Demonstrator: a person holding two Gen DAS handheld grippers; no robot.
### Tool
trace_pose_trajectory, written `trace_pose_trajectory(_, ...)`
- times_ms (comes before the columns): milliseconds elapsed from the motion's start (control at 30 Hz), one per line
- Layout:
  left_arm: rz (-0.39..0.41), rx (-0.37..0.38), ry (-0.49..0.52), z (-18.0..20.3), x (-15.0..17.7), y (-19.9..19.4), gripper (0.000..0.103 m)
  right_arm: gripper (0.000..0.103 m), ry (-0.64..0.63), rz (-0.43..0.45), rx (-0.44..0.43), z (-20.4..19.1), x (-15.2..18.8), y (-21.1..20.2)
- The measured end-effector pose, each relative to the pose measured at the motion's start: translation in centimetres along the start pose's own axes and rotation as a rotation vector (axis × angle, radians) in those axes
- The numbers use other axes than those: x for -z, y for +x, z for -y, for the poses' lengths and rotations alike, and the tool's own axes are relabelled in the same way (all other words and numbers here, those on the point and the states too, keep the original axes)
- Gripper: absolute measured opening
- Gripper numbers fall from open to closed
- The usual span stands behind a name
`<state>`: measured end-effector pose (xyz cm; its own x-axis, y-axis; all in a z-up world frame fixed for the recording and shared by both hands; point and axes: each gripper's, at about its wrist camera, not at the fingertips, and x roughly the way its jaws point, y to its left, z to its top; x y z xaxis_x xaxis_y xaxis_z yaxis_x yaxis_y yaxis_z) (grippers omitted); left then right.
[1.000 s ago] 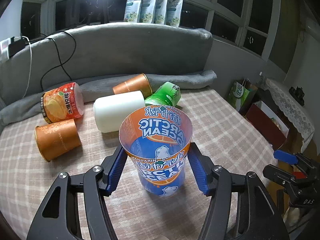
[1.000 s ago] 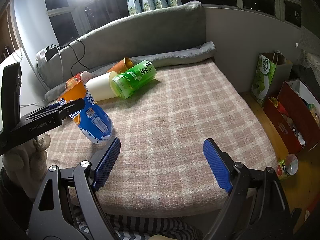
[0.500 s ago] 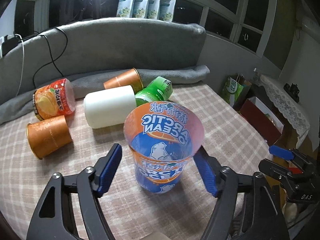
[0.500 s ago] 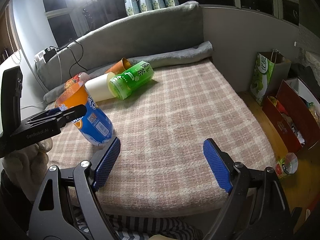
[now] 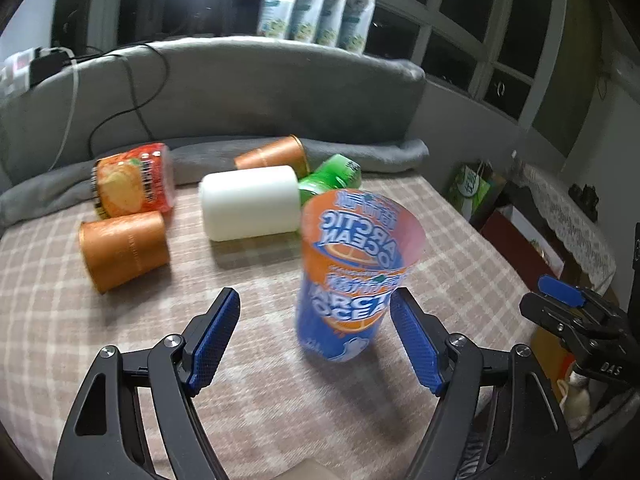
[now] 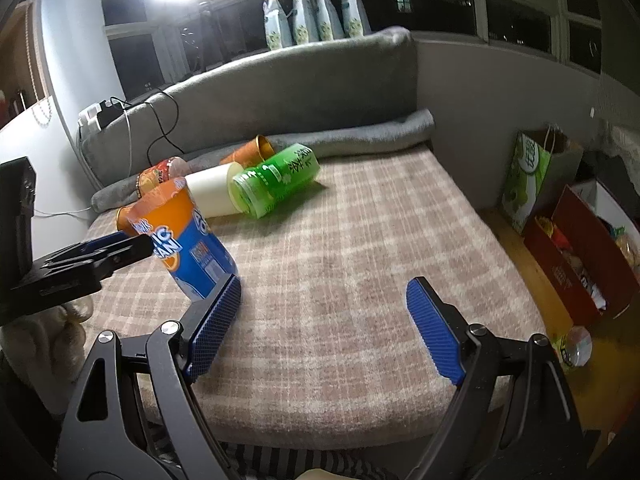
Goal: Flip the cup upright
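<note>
The orange and blue Arctic Ocean cup [image 5: 352, 276] stands mouth up on the checked cloth, leaning a little. My left gripper [image 5: 316, 336] is open, and the cup sits by its right finger, free of the left one. In the right wrist view the cup [image 6: 188, 240] stands at the left, with the left gripper's finger [image 6: 100, 256] in front of it. My right gripper [image 6: 324, 328] is open and empty, low over the cloth's front edge.
Behind lie a white cup [image 5: 250, 202], a green cup [image 5: 332, 178], two copper cups [image 5: 122, 250] [image 5: 276, 154] and a red-orange cup [image 5: 132, 180], all on their sides. A grey cushion [image 5: 240, 92] backs them. Bags and boxes [image 6: 568, 240] stand on the floor at right.
My left gripper has opened wide and let go of the Arctic Ocean cup, then drawn back and to the left. The cup stays standing. The right gripper has hardly moved.
</note>
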<state>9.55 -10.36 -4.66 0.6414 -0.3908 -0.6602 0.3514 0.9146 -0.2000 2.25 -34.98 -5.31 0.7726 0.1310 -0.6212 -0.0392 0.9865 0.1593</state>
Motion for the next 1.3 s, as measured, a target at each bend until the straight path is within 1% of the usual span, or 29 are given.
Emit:
trace_pose_trajectory(133,0.033,-0.019,-0.008,-0.6,0.4,-1.3,0.078,0.087,-0.003,0.010,-0.012,-0.5,-0.2,-0.1)
trace_pose_trajectory(267,0.077,-0.042,-0.028,-1.1,0.8,-3.0,0.078,0.087,-0.020,0.057,-0.006,-1.2,-0.5,-0.8)
trace_pose_trajectory(400,0.159,-0.076,-0.042,-1.2,1.3,-5.5,0.078,0.090,-0.052,0.107,0.008,-2.3,-0.8,-1.4)
trace_pose_trajectory(567,0.273,-0.156,-0.018,-0.7,1.9,-8.6,0.078,0.090,-0.100,0.159,0.032,-3.8,-1.3,-1.7)
trace_pose_trajectory(733,0.345,-0.209,-0.026,-0.8,2.6,-10.8,0.078,0.090,-0.120,0.201,0.035,-5.0,-1.5,-2.1)
trace_pose_trajectory(900,0.383,-0.235,-0.059,-1.2,3.3,-12.1,0.078,0.091,-0.144,0.260,0.061,-5.8,-1.4,-2.9)
trace_pose_trajectory(967,0.400,-0.245,-0.079,-1.4,3.6,-12.6,0.078,0.103,-0.151,0.286,0.071,-6.1,-1.2,-3.3)
trace_pose_trajectory(1033,0.409,-0.255,-0.090,-1.6,3.8,-13.0,0.081,0.103,-0.161,0.321,0.087,-6.4,-1.1,-3.8)
trace_pose_trajectory(1167,0.419,-0.278,-0.083,-1.5,3.9,-13.3,0.082,0.103,-0.185,0.336,0.097,-6.9,-1.2,-4.1)
trace_pose_trajectory(1300,0.425,-0.279,-0.080,-1.4,3.9,-13.5,0.082,0.103,-0.182,0.339,0.095,-7.0,-1.2,-4.2)
